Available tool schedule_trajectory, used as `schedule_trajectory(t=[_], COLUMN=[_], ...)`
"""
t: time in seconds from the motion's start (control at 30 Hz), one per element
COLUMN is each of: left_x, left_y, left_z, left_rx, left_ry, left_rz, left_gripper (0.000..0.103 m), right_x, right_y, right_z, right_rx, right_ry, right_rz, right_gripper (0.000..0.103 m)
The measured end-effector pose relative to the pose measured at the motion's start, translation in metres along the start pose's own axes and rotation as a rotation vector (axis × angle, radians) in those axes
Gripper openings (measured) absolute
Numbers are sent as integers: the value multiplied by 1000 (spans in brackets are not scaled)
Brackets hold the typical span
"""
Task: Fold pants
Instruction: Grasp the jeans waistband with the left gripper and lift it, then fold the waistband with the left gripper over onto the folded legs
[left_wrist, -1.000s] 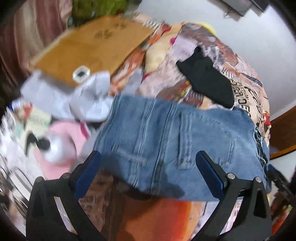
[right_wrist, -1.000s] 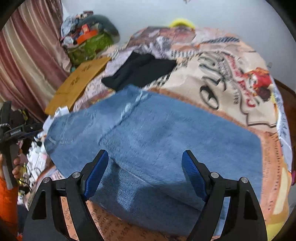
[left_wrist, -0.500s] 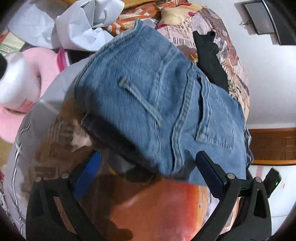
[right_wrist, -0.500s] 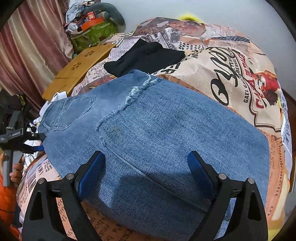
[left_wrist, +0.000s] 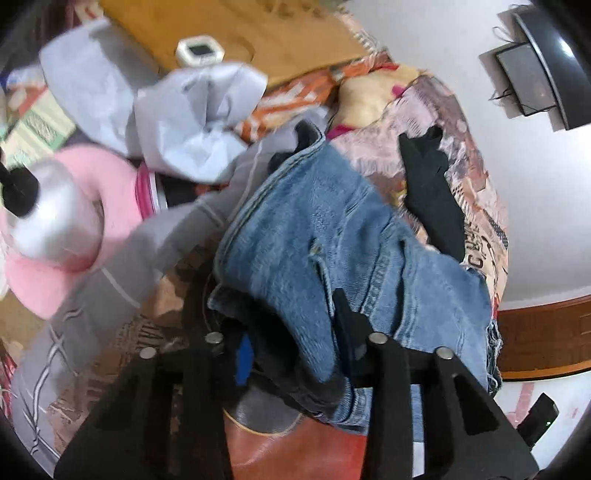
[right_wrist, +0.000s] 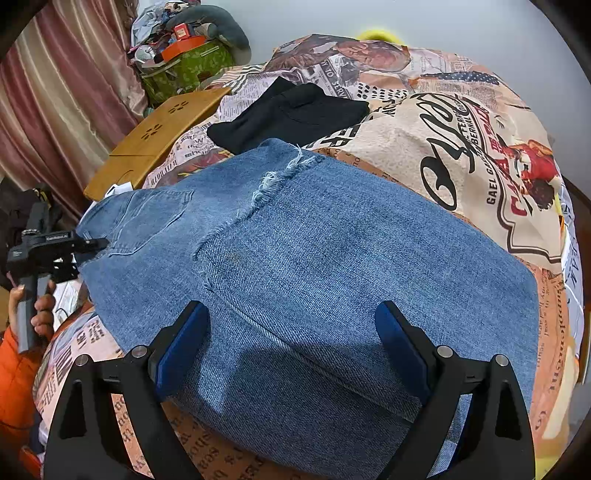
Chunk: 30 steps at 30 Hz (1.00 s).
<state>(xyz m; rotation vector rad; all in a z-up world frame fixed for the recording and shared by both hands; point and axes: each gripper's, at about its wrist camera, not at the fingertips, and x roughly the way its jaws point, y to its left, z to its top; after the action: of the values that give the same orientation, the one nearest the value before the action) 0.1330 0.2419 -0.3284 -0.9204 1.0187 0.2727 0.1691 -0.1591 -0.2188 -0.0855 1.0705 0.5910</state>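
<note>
Since the earlier frame the left gripper (left_wrist: 291, 332) had clamped, apparently on the waistband, the jeans (right_wrist: 314, 266) folded on the bedspread (right_wrist: 461, 129); only the right view showed the right gripper (right_wrist: 291, 336) released above them.

Two close wrist views, both over the jeans (right_wrist: 314, 258).

Bedspread (right_wrist: 461, 155): newspaper-and-poster print.
Black garment (right_wrist: 291, 114): lies on bedspread.
Wooden tray (right_wrist: 159, 140): at bed's edge.
Green box (right_wrist: 184, 70): cluttered, possibly a basket.
</note>
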Motion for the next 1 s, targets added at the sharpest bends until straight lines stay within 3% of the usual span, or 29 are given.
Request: schedule_trajectory(t=[0.2, 0.27, 0.43, 0.53, 0.67, 0.8, 1.0], left_x=[-37, -54, -99, -124, -138, -139, -131], left_y=[-58, -75, -139, -184, -252, -311, -383], left_z=[-4, -5, -4, -8, -21, -44, -90], left_rx=[229, 291, 436, 505, 613, 737, 909], left_ry=[-165, -220, -361, -428, -464, -476, -460], left_rz=[167, 171, 129, 67, 1, -37, -129], left_gripper=[30, 30, 28, 27, 26, 25, 24], right_x=[-11, -21, -46, -62, -69, -58, -49], right_y=[-8, -16, -50, -74, -95, -109, -103], right_z=[2, 0, -13, -28, -44, -60, -70], right_rx=[39, 65, 139, 210, 254, 279, 261], right_ry=[-11, -40, -97, -135, -137, -73, -81], right_rz=[15, 18, -45, -71, -86, -51, -32], right_gripper=[91, 91, 91, 91, 91, 91, 92])
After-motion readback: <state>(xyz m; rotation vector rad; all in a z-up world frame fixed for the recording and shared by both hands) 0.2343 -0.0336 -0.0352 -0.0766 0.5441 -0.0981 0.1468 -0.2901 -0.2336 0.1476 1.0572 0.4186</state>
